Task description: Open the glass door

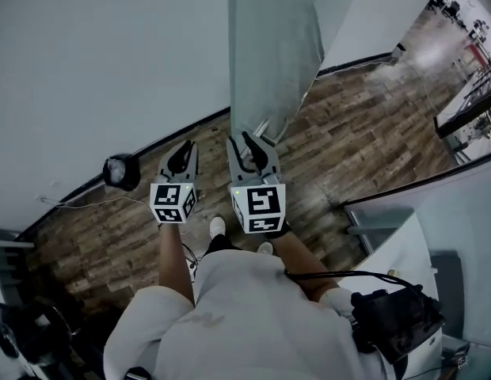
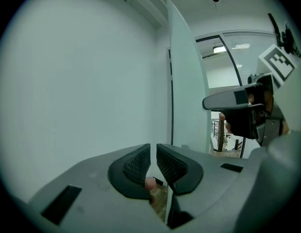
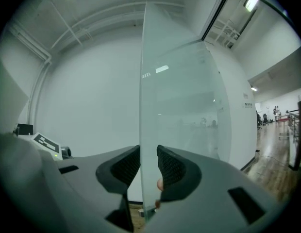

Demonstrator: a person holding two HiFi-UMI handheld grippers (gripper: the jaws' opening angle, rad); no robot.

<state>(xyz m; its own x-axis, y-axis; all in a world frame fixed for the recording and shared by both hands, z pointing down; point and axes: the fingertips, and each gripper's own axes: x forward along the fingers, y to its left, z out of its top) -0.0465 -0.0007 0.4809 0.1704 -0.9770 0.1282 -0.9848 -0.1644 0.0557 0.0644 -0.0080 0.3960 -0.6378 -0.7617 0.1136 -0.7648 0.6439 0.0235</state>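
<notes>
White clothing [image 1: 253, 315] on the person's shoulders and lap fills the bottom of the head view. Just above it sit the two marker cubes, with pale shoes [image 1: 218, 226] on the wood floor [image 1: 348, 133] between them.

The glass door [image 1: 269, 46] runs from the top centre of the head view down to the grippers, its edge turned toward the person. It looks already swung well out from the white wall [image 1: 111, 54] at upper left.

Several things could go wrong from here, as I judge it:
- With nothing clamped on it, the pane could drift back toward shut.
- A careless push from jaws straddling a smooth, thin edge could skate off the glass.
- A push that is too hard could send the door into the wall.
- The shoes stand close beneath the door's lower edge.

The right gripper [image 1: 247, 145] has its jaws spread wide. In its own view the door [image 3: 184, 110] rises edge-on between the pads [image 3: 126, 168], which stand just beside the glass without visibly squeezing it.

The left gripper [image 1: 184, 145], just beside it at centre frame, holds nothing. Its jaws are drawn almost together, leaving a thin slit through which only wall shows, and the door [image 2: 184, 91] stands off to its right.
</notes>
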